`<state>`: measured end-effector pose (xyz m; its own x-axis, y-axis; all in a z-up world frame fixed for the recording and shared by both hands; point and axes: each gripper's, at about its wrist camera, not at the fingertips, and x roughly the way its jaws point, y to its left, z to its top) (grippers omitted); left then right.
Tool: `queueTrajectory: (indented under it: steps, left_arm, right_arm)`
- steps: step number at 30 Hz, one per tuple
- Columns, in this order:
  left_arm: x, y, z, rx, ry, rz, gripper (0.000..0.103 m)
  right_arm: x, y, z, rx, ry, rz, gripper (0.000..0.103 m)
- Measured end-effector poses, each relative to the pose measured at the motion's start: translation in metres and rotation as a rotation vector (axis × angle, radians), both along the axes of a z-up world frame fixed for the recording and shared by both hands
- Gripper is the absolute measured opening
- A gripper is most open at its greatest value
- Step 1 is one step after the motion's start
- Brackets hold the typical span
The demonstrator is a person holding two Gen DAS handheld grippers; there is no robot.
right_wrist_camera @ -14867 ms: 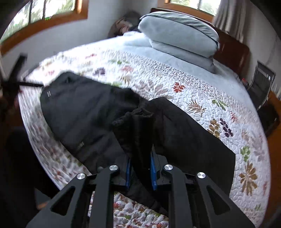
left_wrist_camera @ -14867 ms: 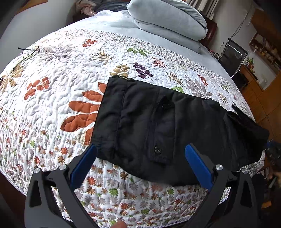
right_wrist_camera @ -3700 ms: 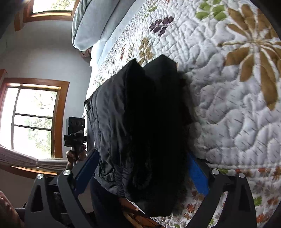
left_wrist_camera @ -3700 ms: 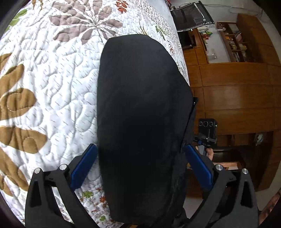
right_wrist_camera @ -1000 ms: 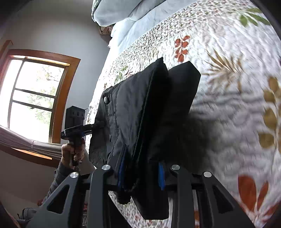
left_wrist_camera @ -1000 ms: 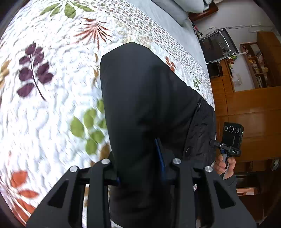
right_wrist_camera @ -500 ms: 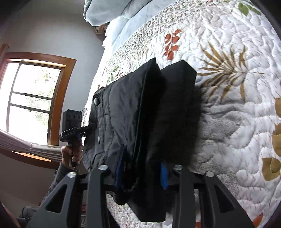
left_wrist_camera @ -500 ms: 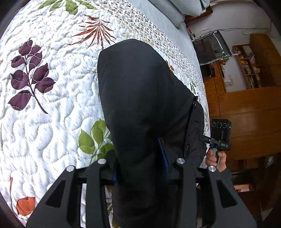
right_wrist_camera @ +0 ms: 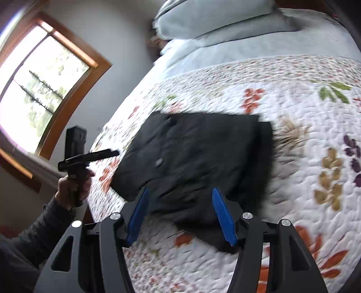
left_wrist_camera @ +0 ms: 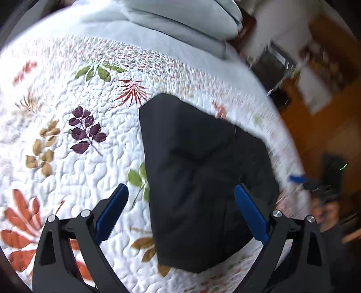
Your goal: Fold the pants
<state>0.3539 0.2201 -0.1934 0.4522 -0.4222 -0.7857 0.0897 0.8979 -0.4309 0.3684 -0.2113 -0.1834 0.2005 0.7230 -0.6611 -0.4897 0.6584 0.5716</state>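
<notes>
Pants [left_wrist_camera: 203, 180], black and folded into a compact bundle, lie flat on the quilt [left_wrist_camera: 67, 157], a white quilted cover printed with coloured leaves. In the left wrist view the bundle occupies the centre of the frame and runs from 12 o'clock down to 6 o'clock, with creases across its upper layer. In the right wrist view the same pants [right_wrist_camera: 198, 157] sit at centre, with a small snap or button visible on the top layer.

Left gripper [left_wrist_camera: 180, 211]: jaws spread wide, blue pads apart, one pad at 8 o'clock over bare quilt and the other at 4 o'clock over the edge of the bundle. Nothing is held between them. The same tool [right_wrist_camera: 90, 155] appears in the right wrist view at 9 o'clock, held by the person's left hand [right_wrist_camera: 74, 187] beside the bed edge, clear of the fabric.

Right gripper [right_wrist_camera: 180, 214]: jaws parted, blue pads on either side of the near edge of the bundle at 6 o'clock, not clamped on it. Whether the pads touch the cloth cannot be determined. In the left wrist view this tool [left_wrist_camera: 315, 182] is a blurred shape at 3 o'clock, off the bed.

Pillows [left_wrist_camera: 180, 18] lie at 12 o'clock at the head of the bed. A wood-framed window [right_wrist_camera: 40, 90] stands at 10 o'clock in the right wrist view.
</notes>
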Motion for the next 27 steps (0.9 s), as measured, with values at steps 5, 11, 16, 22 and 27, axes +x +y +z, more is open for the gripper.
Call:
queueTrajectory:
  steps: [5, 11, 16, 22, 27]
  left_arm:
    - [-0.01, -0.026, -0.027, 0.114, 0.05, -0.043, 0.095]
    - [-0.016, -0.015, -0.058, -0.016, 0.094, -0.015, 0.1]
    - [-0.024, -0.003, -0.05, -0.081, 0.084, 0.001, 0.099]
    - [-0.07, 0.017, 0.032, 0.055, -0.072, 0.079, 0.099]
    - [-0.156, 0.01, 0.128, 0.248, -0.276, 0.159, 0.099]
  right_arm:
    - [-0.005, 0.012, -0.025, -0.061, 0.05, -0.012, 0.057]
    - [-0.003, 0.005, -0.05, -0.039, 0.094, -0.02, 0.055]
    - [-0.004, -0.003, -0.034, 0.029, 0.101, -0.086, 0.066]
    - [-0.058, -0.049, 0.042, -0.067, -0.053, -0.278, 0.091]
    - [-0.148, -0.063, 0.124, -0.159, -0.251, -0.406, 0.1]
